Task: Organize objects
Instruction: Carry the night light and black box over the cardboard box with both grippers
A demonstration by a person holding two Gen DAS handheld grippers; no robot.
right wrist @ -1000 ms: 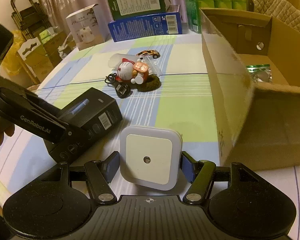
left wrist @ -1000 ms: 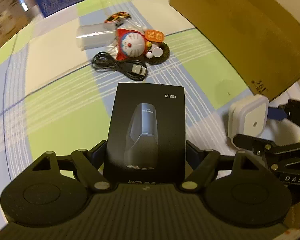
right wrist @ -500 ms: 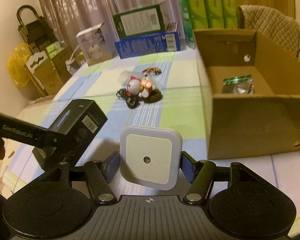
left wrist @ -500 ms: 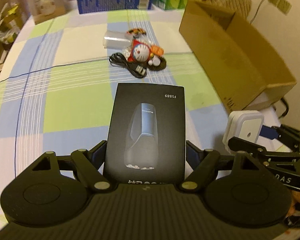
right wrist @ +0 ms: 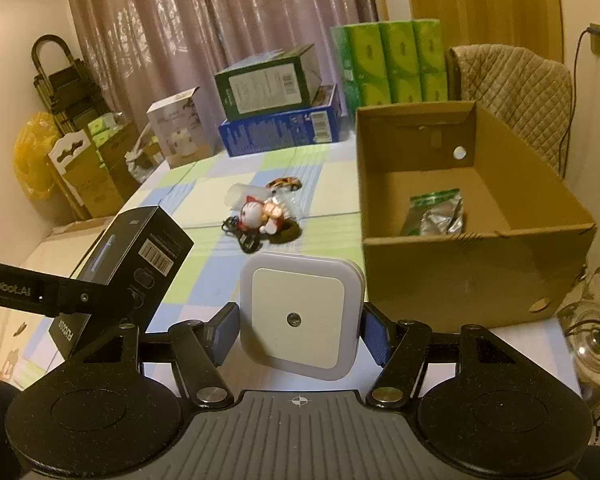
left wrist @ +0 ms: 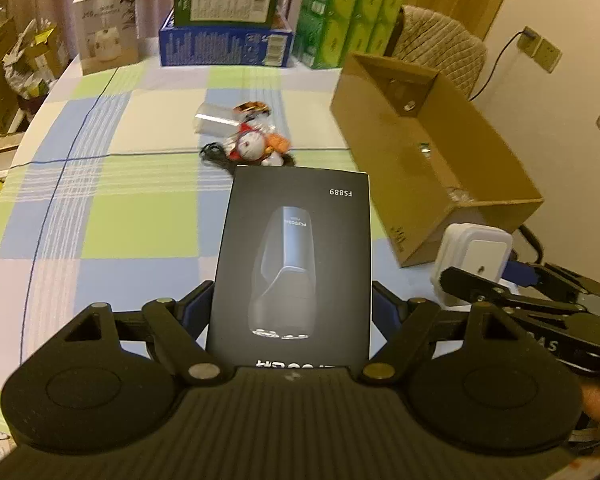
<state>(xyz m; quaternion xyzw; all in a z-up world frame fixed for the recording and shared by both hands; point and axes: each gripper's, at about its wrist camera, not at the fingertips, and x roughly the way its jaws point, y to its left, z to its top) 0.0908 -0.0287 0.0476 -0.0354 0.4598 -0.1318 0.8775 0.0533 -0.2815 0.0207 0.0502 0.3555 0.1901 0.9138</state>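
The left gripper [left wrist: 292, 312] clamped a matte black rectangular box [left wrist: 296, 256] above the checked tablecloth [left wrist: 132, 216]; the right gripper [right wrist: 298, 330] gripped a glossy white rounded-square night light [right wrist: 300, 312] beside the open cardboard carton [right wrist: 476, 272].

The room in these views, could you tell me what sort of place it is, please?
Probably a lived-in home dining room: a checked tablecloth, a quilted chair, drawn curtains and stacked tissue packs.
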